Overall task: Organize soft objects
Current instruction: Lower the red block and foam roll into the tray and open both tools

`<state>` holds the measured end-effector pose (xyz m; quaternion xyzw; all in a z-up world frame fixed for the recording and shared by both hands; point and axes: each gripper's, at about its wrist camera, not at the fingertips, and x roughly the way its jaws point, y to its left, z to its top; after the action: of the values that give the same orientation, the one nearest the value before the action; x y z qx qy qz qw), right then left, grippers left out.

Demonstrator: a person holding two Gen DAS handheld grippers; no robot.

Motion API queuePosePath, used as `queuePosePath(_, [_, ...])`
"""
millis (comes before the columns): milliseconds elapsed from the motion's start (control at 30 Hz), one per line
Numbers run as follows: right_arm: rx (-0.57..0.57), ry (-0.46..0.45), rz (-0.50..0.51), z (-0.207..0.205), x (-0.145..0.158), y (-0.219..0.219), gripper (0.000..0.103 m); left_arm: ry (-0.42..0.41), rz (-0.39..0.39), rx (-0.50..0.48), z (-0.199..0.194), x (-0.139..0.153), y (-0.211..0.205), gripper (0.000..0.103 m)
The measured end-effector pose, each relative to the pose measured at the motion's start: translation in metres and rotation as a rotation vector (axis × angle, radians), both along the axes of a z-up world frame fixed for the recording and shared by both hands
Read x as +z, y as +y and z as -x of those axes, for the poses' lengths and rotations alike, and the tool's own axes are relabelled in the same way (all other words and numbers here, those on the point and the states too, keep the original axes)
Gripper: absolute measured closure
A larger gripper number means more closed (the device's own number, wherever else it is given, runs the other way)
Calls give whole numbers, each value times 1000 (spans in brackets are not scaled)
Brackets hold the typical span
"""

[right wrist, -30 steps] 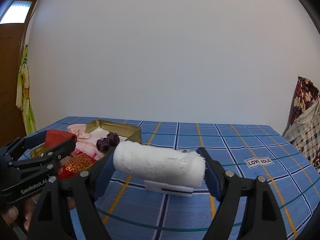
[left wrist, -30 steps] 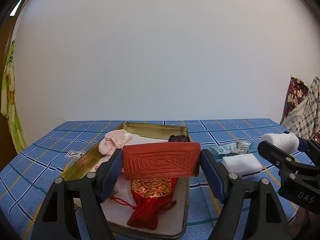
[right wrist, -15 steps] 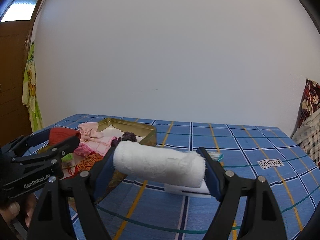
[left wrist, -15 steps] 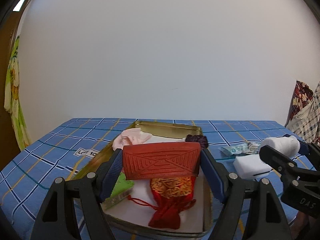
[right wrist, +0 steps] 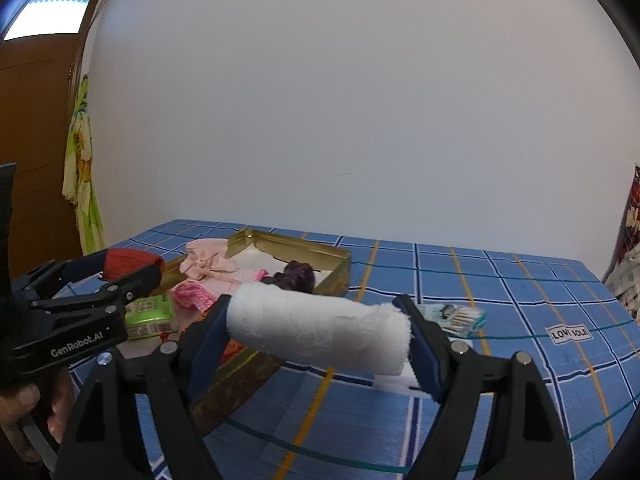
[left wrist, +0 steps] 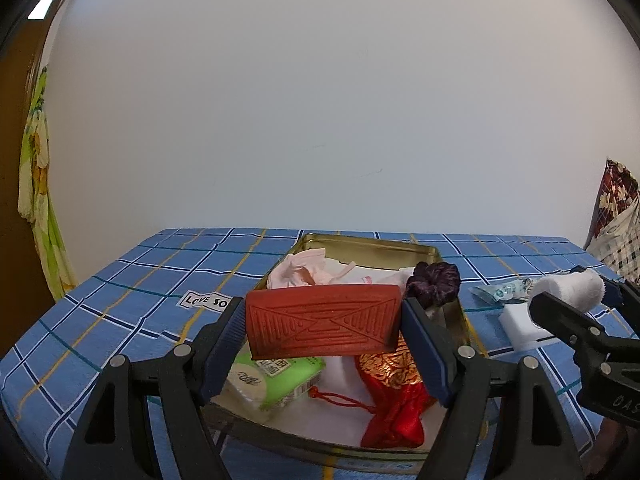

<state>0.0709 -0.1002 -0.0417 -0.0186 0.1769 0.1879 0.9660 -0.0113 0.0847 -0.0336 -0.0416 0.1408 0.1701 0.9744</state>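
Note:
My left gripper (left wrist: 324, 330) is shut on a red patterned pad (left wrist: 322, 327), held above the near end of the gold tin (left wrist: 362, 242). In the tin lie a pink cloth (left wrist: 304, 270), a purple scrunchie (left wrist: 434, 282), a red and gold pouch (left wrist: 394, 392) and a green tissue pack (left wrist: 272, 376). My right gripper (right wrist: 320, 330) is shut on a white cloth roll (right wrist: 318, 328), held above the table to the right of the tin (right wrist: 288, 242). The roll also shows in the left wrist view (left wrist: 570, 292).
A white block (left wrist: 520, 322) and a teal packet (left wrist: 502, 292) lie on the blue checked tablecloth (right wrist: 500, 276) right of the tin. Patterned fabric (left wrist: 618, 208) hangs at the far right. A green cloth (right wrist: 82, 172) hangs by the door on the left.
Both grippers have shifted left relative to the table, each still holding its object. The green tissue pack has come into view in the tin under my left gripper.

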Motion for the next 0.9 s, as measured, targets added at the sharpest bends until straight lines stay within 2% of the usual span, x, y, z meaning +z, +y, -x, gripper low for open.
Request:
queuePosePath(433, [41,6,-5,-3,-2,19,22,13,-24,5,-2,-2,13,24])
queuePosePath(700, [68,24,1,-17,0,34,22,10,-53,-13,-6,9,18,24])
queuePosePath(900, [93,29,2,-28,10,45,22,51,-35,-29,-18,15,32,24])
